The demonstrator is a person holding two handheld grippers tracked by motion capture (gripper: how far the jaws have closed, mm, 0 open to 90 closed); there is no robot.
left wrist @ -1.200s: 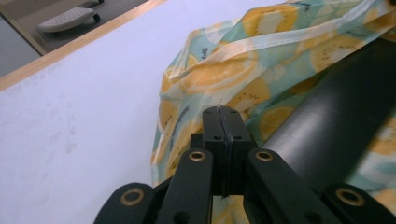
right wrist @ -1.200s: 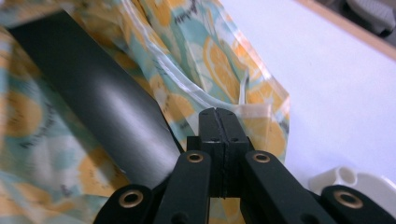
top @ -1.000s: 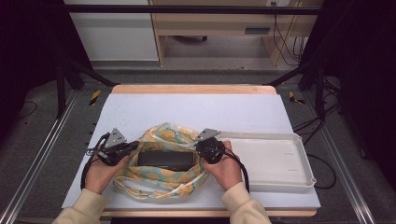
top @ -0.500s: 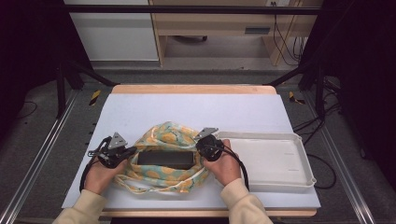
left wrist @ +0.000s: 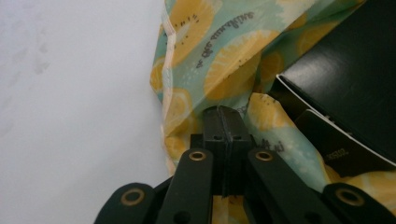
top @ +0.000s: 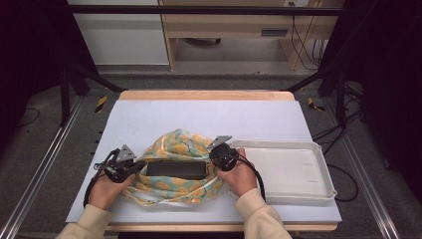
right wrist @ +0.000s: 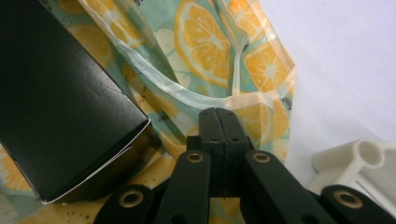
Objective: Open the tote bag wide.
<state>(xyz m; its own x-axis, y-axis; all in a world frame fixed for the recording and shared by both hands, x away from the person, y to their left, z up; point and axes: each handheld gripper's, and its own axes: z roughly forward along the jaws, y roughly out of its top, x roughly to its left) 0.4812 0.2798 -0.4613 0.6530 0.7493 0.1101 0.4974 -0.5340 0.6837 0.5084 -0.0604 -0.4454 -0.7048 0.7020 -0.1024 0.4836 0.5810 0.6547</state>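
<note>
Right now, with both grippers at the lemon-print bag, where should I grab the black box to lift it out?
Probably across the black box by its two long edges, coming straight down from above. It lies flat and lengthwise in the bag's open mouth with its top face bare, while fabric crowds both short ends, where the shut left gripper and right gripper sit.
</note>
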